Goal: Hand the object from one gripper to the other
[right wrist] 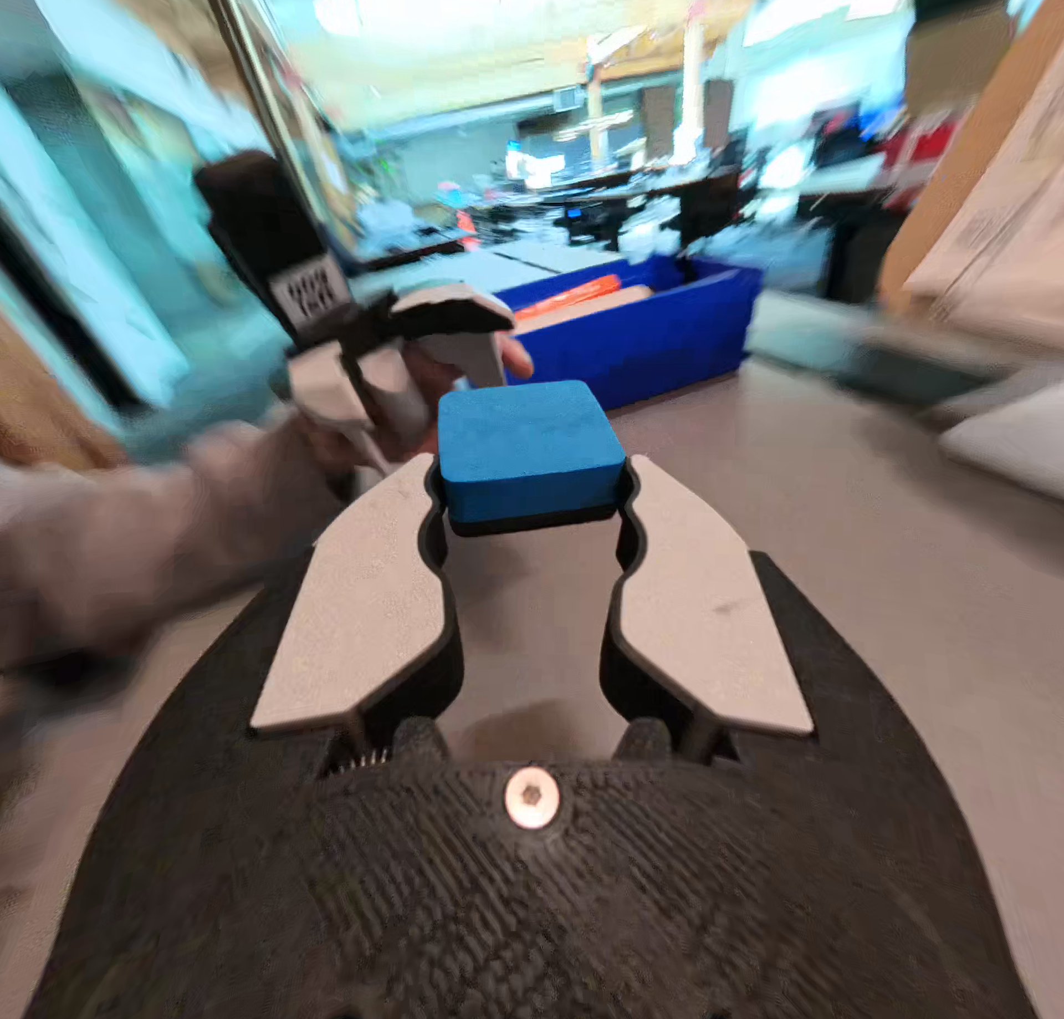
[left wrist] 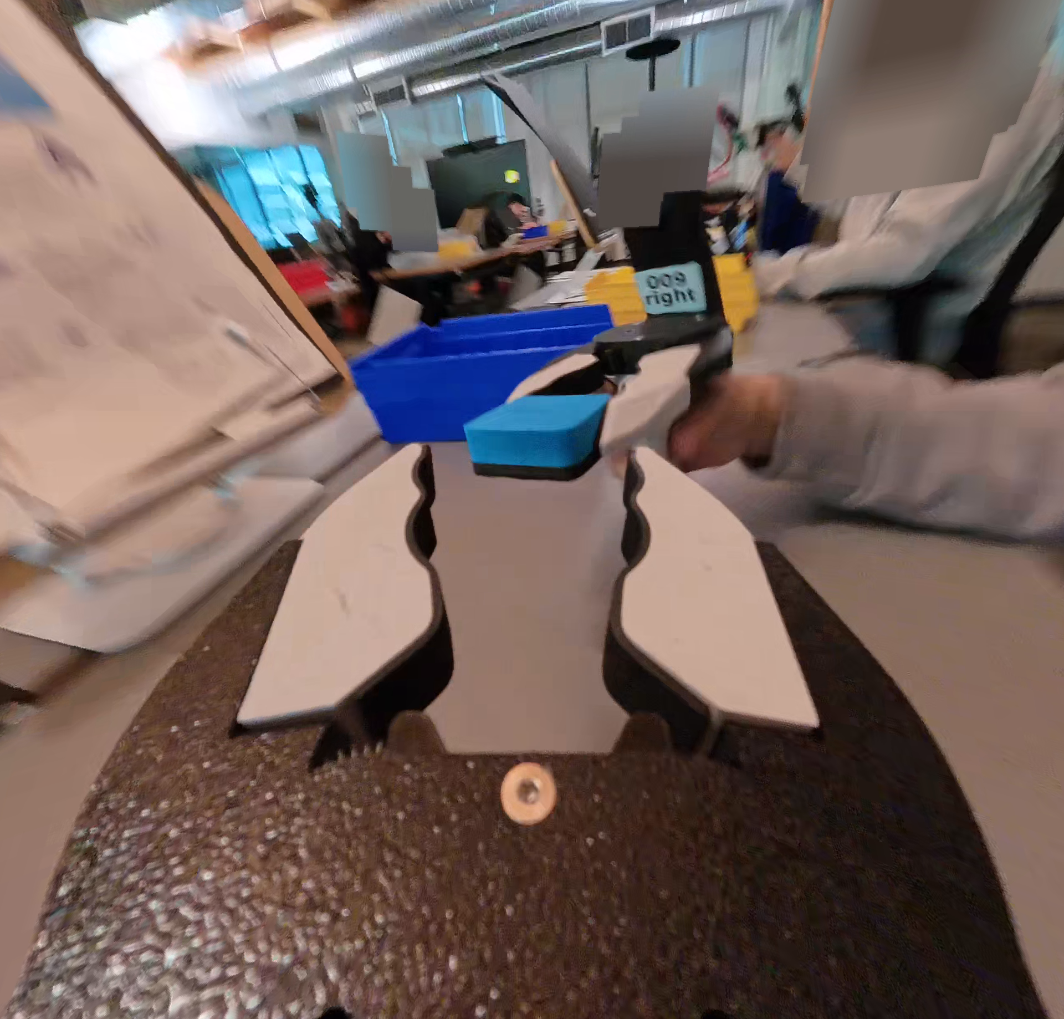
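A blue foam block [right wrist: 527,450] with a black base is held above the grey table, clamped between the fingertips of my right gripper [right wrist: 531,476]. In the left wrist view the block [left wrist: 535,430] sits just beyond the tips of my left gripper [left wrist: 528,461], which is open and empty. There the right gripper [left wrist: 593,398] comes in from the right, held by a hand in a grey sleeve. In the right wrist view the left gripper [right wrist: 426,369] is just left of and beyond the block, apart from it.
A blue bin [left wrist: 460,375] stands on the table behind the block; it holds an orange item and a beige item [right wrist: 576,300]. Cardboard boxes [left wrist: 115,300] line one side of the table [right wrist: 748,530]. People and yellow bins [left wrist: 610,294] are at far tables.
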`<state>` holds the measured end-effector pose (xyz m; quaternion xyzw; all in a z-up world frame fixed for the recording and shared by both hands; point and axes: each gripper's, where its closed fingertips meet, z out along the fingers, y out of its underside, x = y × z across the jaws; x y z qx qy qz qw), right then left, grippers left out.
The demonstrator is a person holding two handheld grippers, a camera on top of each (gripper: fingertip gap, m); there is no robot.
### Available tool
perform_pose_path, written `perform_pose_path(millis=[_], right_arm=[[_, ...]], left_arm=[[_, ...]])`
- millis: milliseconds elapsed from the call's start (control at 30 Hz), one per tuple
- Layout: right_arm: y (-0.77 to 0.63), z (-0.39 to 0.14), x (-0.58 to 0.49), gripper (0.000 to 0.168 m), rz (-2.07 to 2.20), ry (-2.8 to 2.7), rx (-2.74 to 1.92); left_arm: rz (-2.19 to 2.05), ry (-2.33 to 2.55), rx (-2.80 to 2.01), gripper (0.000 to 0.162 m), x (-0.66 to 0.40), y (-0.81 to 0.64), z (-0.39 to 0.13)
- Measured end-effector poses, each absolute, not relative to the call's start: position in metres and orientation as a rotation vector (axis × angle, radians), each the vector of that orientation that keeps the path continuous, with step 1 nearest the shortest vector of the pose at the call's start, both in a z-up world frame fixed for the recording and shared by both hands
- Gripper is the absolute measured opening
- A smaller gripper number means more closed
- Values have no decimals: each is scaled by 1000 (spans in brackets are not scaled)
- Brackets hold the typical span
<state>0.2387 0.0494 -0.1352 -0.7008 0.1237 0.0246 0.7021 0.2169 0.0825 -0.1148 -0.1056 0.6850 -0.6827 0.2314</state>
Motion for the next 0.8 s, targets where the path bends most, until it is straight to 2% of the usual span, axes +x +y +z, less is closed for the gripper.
perform_pose_path(millis=[133, 300, 367, 400, 467, 667, 800], right_arm=[[45, -149, 236, 58, 657, 546, -1455], [46, -158, 217, 58, 827, 522, -1517], [47, -160, 215, 58, 822, 524, -1541], [47, -162, 214, 58, 826, 521, -1550], [46, -159, 216, 58, 830, 526, -1526], [46, -148, 219, 58, 803, 487, -1449], [31, -119, 225, 71, 832, 455, -1251]], left_arm=[[-1447, 1714, -48, 64, 221, 74, -118], [-1079, 1760, 150, 56, 225, 55, -151], [-1076, 1760, 162, 46, 224, 50, -153], [-1090, 1757, 163, 36, 223, 49, -153], [-1122, 1758, 147, 28, 223, 48, -152], [-1239, 1766, 71, 24, 224, 50, -146], [-1590, 1691, -68, 24, 217, 58, -119]])
